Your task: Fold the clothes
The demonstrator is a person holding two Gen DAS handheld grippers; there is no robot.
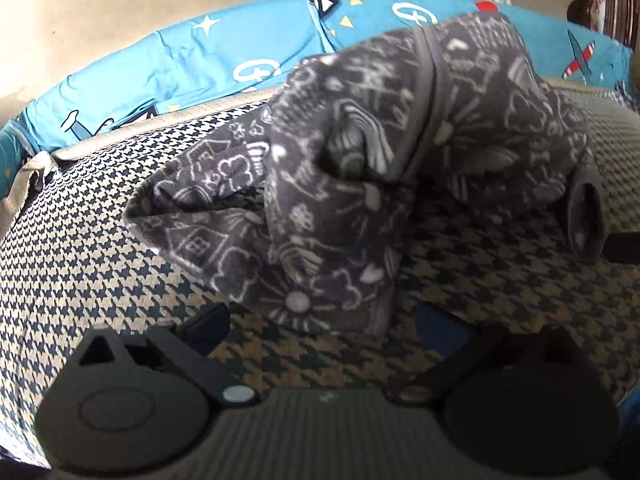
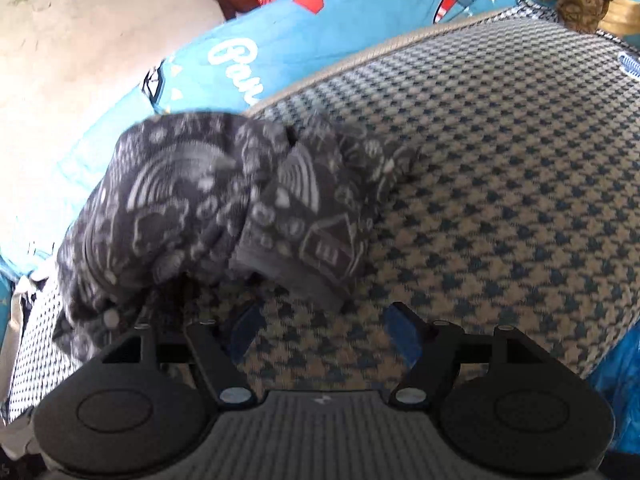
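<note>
A: Are any containers showing?

B: I am not seeing one. The garment (image 1: 352,184), grey with white doodles, is lying bunched on a houndstooth cushion (image 1: 100,240).

A: Where on the cushion is it sitting?

B: In the left wrist view it is heaping up across the middle and reaching toward the far edge, with a cuff (image 1: 586,216) hanging at the right side. In the right wrist view the garment (image 2: 224,208) is lying by the cushion's (image 2: 500,200) far left corner, spilling over the left edge.

A: What is lying around the cushion?

B: A blue sheet (image 1: 180,52) with planes and stars is running behind its far edge. Beyond that a pale floor (image 2: 72,40) is showing.

A: How are the grippers standing?

B: The left gripper (image 1: 320,320) is spreading wide; the cloth's near fold is drooping between its fingers, but neither finger is pinching it. The right gripper (image 2: 320,320) is gaping wide too, holding nothing, hovering over bare houndstooth just beside the garment's near edge.
</note>
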